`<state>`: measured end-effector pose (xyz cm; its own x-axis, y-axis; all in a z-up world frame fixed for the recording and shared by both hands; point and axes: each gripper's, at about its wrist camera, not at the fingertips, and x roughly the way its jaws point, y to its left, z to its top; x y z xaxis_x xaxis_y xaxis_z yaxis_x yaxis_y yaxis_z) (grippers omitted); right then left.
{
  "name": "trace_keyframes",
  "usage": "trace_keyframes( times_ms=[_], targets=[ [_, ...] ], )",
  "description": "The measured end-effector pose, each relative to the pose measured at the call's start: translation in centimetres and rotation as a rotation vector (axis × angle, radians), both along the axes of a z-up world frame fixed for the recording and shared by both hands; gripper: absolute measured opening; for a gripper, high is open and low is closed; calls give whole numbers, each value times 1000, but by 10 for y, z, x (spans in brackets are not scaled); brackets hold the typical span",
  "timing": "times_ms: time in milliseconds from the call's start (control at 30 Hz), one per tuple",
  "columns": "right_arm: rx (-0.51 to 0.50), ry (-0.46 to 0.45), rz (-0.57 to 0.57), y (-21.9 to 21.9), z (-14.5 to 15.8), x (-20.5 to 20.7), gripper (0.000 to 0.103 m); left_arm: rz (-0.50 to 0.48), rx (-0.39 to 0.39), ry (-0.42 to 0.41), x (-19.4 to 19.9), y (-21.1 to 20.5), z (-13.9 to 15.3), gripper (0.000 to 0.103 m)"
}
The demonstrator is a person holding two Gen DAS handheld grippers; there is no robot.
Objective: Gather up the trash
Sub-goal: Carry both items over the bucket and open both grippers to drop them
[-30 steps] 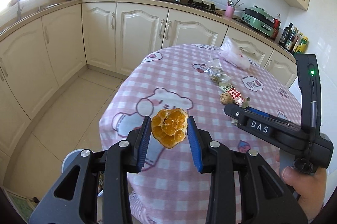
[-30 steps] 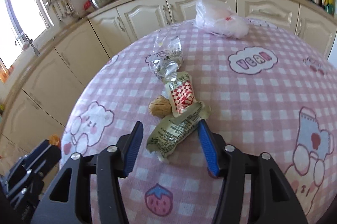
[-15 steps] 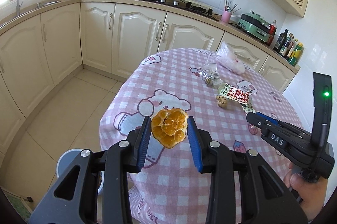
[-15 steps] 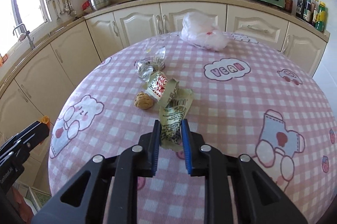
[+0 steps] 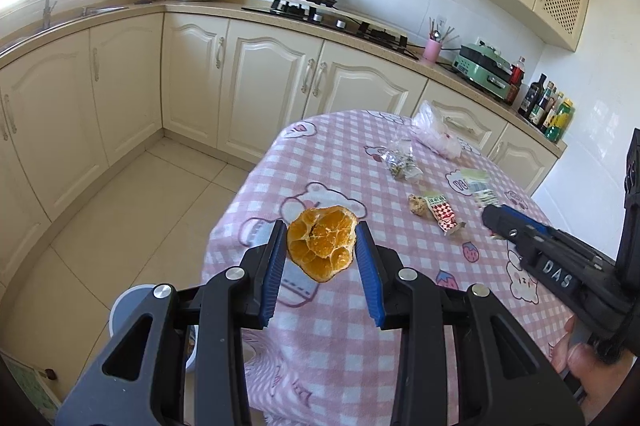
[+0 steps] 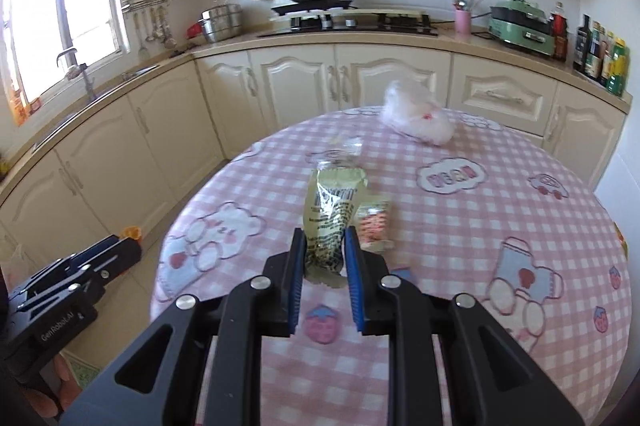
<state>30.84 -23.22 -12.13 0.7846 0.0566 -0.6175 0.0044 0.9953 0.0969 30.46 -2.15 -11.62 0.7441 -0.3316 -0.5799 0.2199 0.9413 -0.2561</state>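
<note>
Orange peel (image 5: 322, 248) sits clamped between the blue pads of my left gripper (image 5: 321, 246), held out over the near edge of the table (image 5: 340, 153), and below it I can see the rim of a pale bin (image 5: 132, 306) on the floor. My right gripper (image 6: 325, 246) is pinched tight on the lower end of the green wrapper (image 6: 332, 201), which looks lifted clear of the pink checked cloth. Both loads look ready for the bin, I reckon, so the job is to carry them across without shaking. I want the peel straight above the opening before I let the pads part, since it is light and could bounce off the rim. The wrapper is floppy, so I mean to hold the squeeze until it hangs inside the rim. Left on the table: the red-checked packet (image 5: 442, 211), a walnut (image 5: 416, 203) just beside it, a crumpled clear bag (image 5: 400, 163) and a white plastic bag (image 6: 416, 119).
</note>
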Motion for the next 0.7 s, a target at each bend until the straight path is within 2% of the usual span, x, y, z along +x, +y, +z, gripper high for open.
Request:
trace_keyframes(
  times_ms=[367,700],
  targets=[
    [0,32,234,118,-11,17,20,130,-7,23,-5,72,-13,33],
    [10,114,429,224,-49,39,20,288,-20,113,0,155,-49,33]
  ],
)
